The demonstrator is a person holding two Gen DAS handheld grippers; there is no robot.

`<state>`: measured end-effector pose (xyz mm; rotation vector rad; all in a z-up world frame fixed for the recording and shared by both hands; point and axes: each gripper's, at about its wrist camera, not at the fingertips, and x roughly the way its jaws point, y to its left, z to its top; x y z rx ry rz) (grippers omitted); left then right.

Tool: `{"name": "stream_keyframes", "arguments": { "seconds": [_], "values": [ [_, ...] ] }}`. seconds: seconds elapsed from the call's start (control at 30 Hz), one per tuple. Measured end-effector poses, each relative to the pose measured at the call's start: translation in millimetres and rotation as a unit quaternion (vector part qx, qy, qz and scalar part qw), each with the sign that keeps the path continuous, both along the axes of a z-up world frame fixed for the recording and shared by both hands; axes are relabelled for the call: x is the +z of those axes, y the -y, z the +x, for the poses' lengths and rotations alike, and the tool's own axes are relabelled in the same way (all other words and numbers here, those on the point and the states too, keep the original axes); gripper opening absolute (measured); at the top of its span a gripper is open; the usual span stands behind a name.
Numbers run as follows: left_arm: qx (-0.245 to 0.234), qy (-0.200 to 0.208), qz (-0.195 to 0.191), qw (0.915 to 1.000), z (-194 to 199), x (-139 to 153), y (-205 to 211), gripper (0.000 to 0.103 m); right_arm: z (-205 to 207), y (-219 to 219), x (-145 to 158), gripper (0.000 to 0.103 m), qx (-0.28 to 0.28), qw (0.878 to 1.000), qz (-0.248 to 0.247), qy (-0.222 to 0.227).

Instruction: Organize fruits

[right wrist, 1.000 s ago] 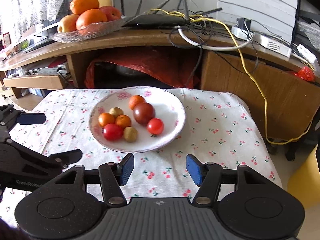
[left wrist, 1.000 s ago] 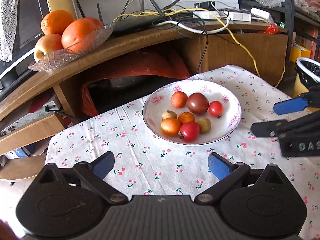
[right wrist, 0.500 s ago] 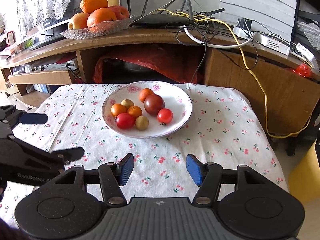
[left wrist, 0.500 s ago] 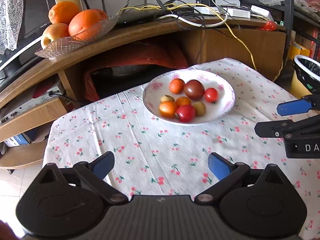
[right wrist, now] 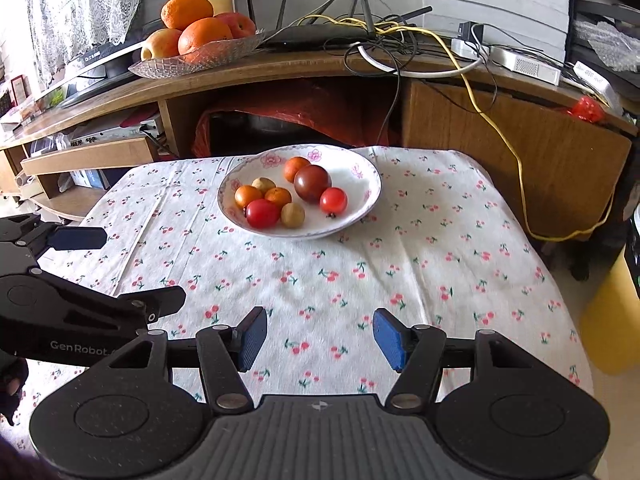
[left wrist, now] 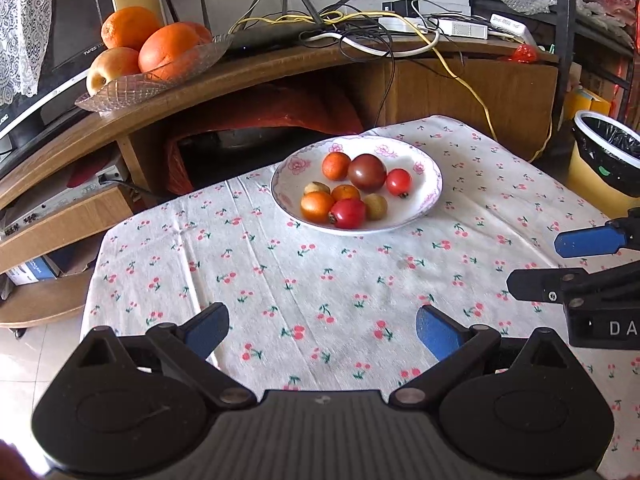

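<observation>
A white flowered bowl [left wrist: 428, 196] [right wrist: 360, 204] stands at the far side of the cherry-print tablecloth. It holds several small fruits: orange ones, red tomatoes [right wrist: 263, 213], a dark tomato [left wrist: 367, 172] and pale brown ones. My left gripper [left wrist: 322, 330] hovers open over the near cloth with nothing between its blue pads. My right gripper [right wrist: 320, 338] is also open and empty, well short of the bowl. Each gripper shows at the edge of the other's view.
A glass dish of oranges and apples [left wrist: 160, 60] [right wrist: 200, 46] sits on the curved wooden shelf behind the table, beside a router and tangled cables [right wrist: 360, 40]. A yellow bin with a black liner [left wrist: 604, 160] stands right of the table.
Both grippers have drawn back from the bowl, which now looks smaller and farther away; more tablecloth shows in front. Both stay open and empty.
</observation>
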<state>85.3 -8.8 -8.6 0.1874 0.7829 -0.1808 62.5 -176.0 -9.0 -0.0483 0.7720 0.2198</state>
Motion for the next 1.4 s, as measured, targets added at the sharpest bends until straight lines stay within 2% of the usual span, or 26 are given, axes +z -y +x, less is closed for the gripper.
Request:
{"name": "stream_keyframes", "arguments": {
  "seconds": [0.43, 1.4],
  "values": [
    [0.009, -0.011, -0.015, 0.9998, -23.8, 0.4, -1.3, 0.103, -21.3, 2.5, 0.9, 0.058, -0.010, 1.000, 0.009, -0.003],
    [0.009, 0.004, -0.034, 0.9994, -95.6, 17.9, 0.3, 0.103, -99.5, -0.6, 11.7, 0.058, -0.033, 0.999, 0.042, -0.008]
  ]
}}
